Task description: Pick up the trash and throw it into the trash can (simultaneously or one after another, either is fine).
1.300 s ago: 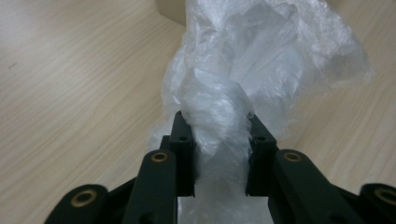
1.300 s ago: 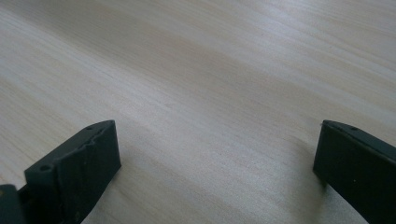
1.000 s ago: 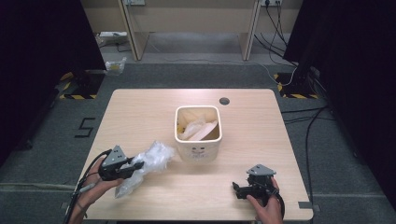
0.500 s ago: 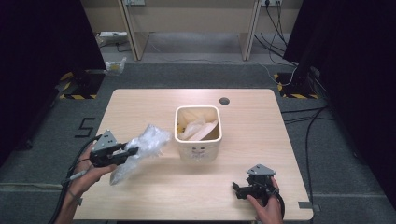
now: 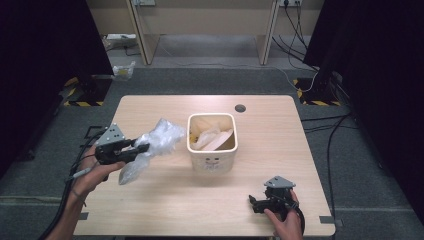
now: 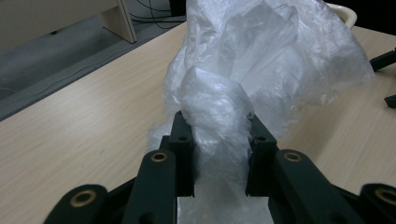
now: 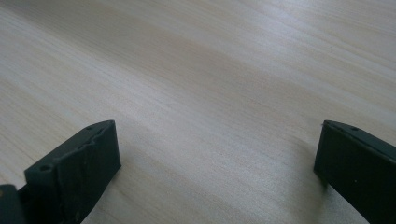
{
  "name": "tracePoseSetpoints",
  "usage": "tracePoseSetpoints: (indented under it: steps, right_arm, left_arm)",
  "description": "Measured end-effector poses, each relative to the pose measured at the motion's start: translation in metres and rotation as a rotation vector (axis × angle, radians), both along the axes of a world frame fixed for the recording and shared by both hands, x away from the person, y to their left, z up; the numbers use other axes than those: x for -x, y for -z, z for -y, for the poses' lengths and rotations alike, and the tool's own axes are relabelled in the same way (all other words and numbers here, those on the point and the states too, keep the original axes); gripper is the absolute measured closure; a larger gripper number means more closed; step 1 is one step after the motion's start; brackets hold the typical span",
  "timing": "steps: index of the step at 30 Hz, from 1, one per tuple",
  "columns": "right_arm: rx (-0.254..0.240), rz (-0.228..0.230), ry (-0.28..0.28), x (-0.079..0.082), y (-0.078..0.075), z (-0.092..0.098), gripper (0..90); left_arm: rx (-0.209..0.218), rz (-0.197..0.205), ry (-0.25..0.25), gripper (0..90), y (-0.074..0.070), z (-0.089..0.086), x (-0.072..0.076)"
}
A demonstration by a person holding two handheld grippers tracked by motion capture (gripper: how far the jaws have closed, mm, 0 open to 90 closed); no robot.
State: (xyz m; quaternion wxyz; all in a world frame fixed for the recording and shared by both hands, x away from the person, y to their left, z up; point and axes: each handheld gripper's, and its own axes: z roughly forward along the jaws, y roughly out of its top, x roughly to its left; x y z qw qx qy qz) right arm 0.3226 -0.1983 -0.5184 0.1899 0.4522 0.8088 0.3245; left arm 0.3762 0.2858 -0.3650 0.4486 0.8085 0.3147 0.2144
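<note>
While the right gripper [image 5: 256,204] rests spread and empty near the bin's [image 5: 212,161] front, the left gripper [image 5: 141,149] clamps a crumpled plastic bag [image 5: 159,142] just beside that bin.

bag [image 5: 155,145] — thin crinkled glossy plastic | table [image 5: 280,130] — matt pale wood

Left gripper [image 5: 142,148] clamps crumpled clear bag [image 5: 159,141], held off table [image 5: 150,200], just left of cream bin [image 5: 212,142]. Right gripper [image 5: 254,204] low at table's near right corner, well apart.
</note>
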Motion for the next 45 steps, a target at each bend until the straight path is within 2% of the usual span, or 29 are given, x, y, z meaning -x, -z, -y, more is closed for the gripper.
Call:
tracePoseSetpoints:
  steps: [6, 17, 24, 32, 45]
  right_arm:
    - [0.0, 0.001, -0.001, 0.0, 0.0, 0.0, 0.3]
    - [0.001, 0.002, -0.002, 0.0, 0.0, 0.0, 0.3]
    - [-0.001, 0.001, -0.001, 0.0, 0.0, 0.0, 0.4]
    - [-0.001, 0.002, -0.001, 0.0, 0.0, 0.0, 0.4]
    - [0.0, 0.0, -0.003, 0.0, 0.0, 0.0, 0.3]
  left_arm:
    - [-0.019, 0.018, 0.016, 69.6, -0.017, 0.01, -0.007]
    - [-0.027, 0.04, 0.036, 69.6, -0.037, 0.024, -0.016]
    - [-0.029, 0.048, 0.055, 69.6, -0.045, 0.036, -0.021]
    - [-0.049, 0.053, 0.091, 69.7, -0.054, 0.058, -0.029]
    - [-0.066, 0.049, 0.133, 69.6, -0.06, 0.087, -0.038]
